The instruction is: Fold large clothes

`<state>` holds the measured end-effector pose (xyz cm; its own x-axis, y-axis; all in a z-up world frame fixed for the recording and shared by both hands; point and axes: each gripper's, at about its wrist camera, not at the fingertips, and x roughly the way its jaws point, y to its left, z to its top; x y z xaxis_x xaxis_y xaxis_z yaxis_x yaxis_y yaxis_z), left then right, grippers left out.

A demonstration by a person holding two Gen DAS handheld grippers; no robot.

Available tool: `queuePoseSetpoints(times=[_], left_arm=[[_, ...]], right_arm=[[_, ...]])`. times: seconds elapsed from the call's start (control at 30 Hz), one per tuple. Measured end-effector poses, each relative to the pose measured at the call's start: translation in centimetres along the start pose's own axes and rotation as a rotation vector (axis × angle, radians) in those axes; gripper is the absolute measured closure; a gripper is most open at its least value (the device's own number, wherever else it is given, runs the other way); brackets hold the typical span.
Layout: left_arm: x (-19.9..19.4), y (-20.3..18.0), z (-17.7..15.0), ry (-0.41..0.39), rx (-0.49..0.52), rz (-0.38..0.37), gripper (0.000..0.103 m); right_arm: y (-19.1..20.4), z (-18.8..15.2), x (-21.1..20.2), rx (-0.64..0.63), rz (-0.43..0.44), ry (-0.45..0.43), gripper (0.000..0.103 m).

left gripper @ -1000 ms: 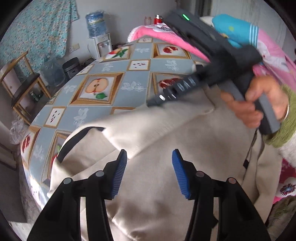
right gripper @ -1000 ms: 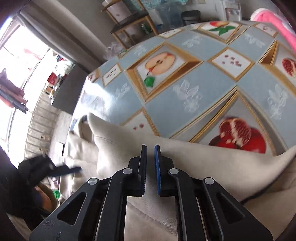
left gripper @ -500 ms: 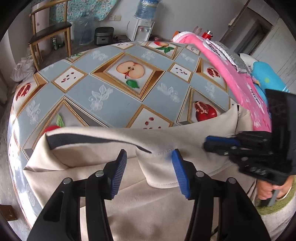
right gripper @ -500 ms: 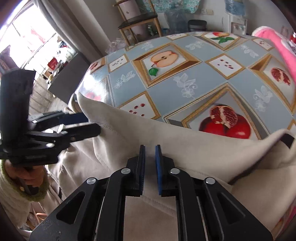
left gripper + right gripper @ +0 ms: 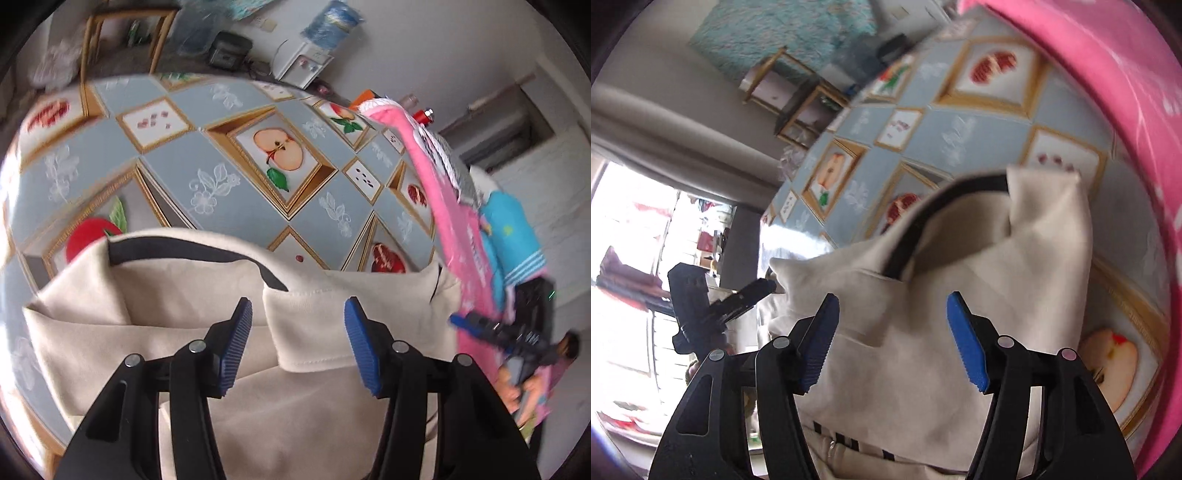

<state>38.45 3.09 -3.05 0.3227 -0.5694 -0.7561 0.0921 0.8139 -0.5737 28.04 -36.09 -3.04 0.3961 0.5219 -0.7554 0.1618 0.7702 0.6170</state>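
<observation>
Beside the beige garment [image 5: 192, 295] lies a pink blanket [image 5: 448, 221]; left jaws gape empty, right jaws opening, empty.

One beige garment [image 5: 192, 295] lies on the worktop [image 5: 236, 173], toward six o'clock. Two grippers are in view, the left gripper [image 5: 298, 345] and the right gripper [image 5: 892, 341], each with two blue-padded fingers [image 5: 236, 345]. One pink garment [image 5: 447, 206] and one light-blue garment [image 5: 509, 229] lie at three o'clock. One water dispenser [image 5: 303, 61] stands at twelve o'clock, one wooden chair [image 5: 125, 33] at eleven.
</observation>
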Motion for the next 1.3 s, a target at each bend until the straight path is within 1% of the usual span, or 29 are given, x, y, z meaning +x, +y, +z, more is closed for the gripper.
queuePoseSetpoints(times=[0.03, 0.07, 0.13, 0.17, 0.27, 0.3, 0.37, 0.4, 0.5, 0.6, 0.67, 0.73, 0.8, 0.87, 0.9, 0.93, 0.97, 1.0, 1.03, 1.07, 1.13, 1.2, 1.23, 1.3], left_arm=[[0.5, 0.3, 0.2, 0.02, -0.041, -0.021, 0.052], [0.8, 0.3, 0.3, 0.028, -0.061, -0.031, 0.052], [1.1, 0.0, 0.4, 0.008, -0.075, -0.004, 0.052], [1.3, -0.2, 0.4, 0.006, -0.071, 0.003, 0.052], [2.1, -0.2, 0.4, 0.032, -0.084, 0.031, 0.052], [2.4, -0.1, 0.4, 0.042, -0.096, 0.042, 0.052], [2.7, 0.3, 0.5, 0.052, -0.117, 0.04, 0.052], [2.7, 0.5, 0.6, 0.051, -0.129, 0.032, 0.052], [2.7, 0.8, 0.8, 0.047, -0.147, 0.009, 0.053], [2.7, 1.2, 0.8, 0.049, -0.173, -0.037, 0.054], [2.5, 1.3, 0.7, 0.043, -0.177, -0.062, 0.055], [2.0, 1.2, 0.6, 0.041, -0.171, -0.088, 0.056], [1.8, 1.1, 0.5, 0.049, -0.152, -0.093, 0.059], [1.7, 0.9, 0.4, 0.063, -0.132, -0.086, 0.062], [1.7, 0.8, 0.3, 0.069, -0.114, -0.07, 0.064], [1.8, 0.7, 0.3, 0.068, -0.095, -0.049, 0.07], [1.8, 0.4, 0.2, 0.065, -0.065, -0.019, 0.075], [2.0, 0.1, 0.2, 0.061, -0.031, 0.011, 0.078], [2.1, -0.5, 0.1, 0.054, 0.027, 0.057, 0.082], [2.4, -1.4, 0.0, 0.04, 0.098, 0.112, 0.084], [3.0, -2.6, -0.1, 0.021, 0.183, 0.183, 0.086], [3.6, -3.5, 0.0, -0.008, 0.264, 0.253, 0.086], [4.0, -3.8, 0.2, -0.021, 0.292, 0.276, 0.087], [4.8, -3.8, 0.7, -0.03, 0.304, 0.297, 0.087]], right_arm=[[-0.3, -0.1, 0.6, 0.021, 0.016, 0.031, 0.043], [-0.5, -0.3, 1.4, 0.033, 0.033, 0.059, 0.043], [-0.3, -0.6, 2.5, 0.037, 0.055, 0.099, 0.043], [-0.2, -0.7, 3.1, 0.034, 0.052, 0.114, 0.043], [-0.1, -0.7, 4.0, 0.033, 0.034, 0.123, 0.043], [-0.1, -0.6, 4.1, 0.04, 0.039, 0.124, 0.043], [-0.2, -0.4, 3.9, 0.052, 0.06, 0.121, 0.045], [-0.3, -0.4, 3.5, 0.054, 0.077, 0.118, 0.048], [-0.4, -0.4, 3.2, 0.092, 0.138, 0.119, 0.048], [-1.2, -0.6, 4.0, 0.157, 0.183, 0.158, 0.048], [-1.6, -0.7, 4.9, 0.193, 0.197, 0.193, 0.048], [-1.3, -0.8, 5.3, 0.191, 0.208, 0.206, 0.048], [-0.8, -1.1, 5.5, 0.175, 0.217, 0.215, 0.048], [-0.5, -1.1, 5.8, 0.153, 0.207, 0.214, 0.059], [-0.2, -1.1, 6.1, 0.133, 0.19, 0.219, 0.069], [0.1, -1.1, 6.2, 0.118, 0.178, 0.216, 0.08], [0.6, -1.0, 6.4, 0.081, 0.159, 0.214, 0.084], [1.3, -0.8, 6.6, 0.028, 0.13, 0.209, 0.088], [2.2, -0.5, 6.6, -0.044, 0.08, 0.193, 0.089], [3.4, -0.2, 6.6, -0.14, 0.004, 0.168, 0.09], [5.3, 0.1, 6.9, -0.299, -0.131, 0.135, 0.091], [6.8, 0.8, 7.5, -0.404, -0.226, 0.118, 0.091], [7.2, 1.2, 7.8, -0.438, -0.261, 0.108, 0.092], [7.6, 2.2, 8.4, -0.49, -0.319, 0.092, 0.092]])
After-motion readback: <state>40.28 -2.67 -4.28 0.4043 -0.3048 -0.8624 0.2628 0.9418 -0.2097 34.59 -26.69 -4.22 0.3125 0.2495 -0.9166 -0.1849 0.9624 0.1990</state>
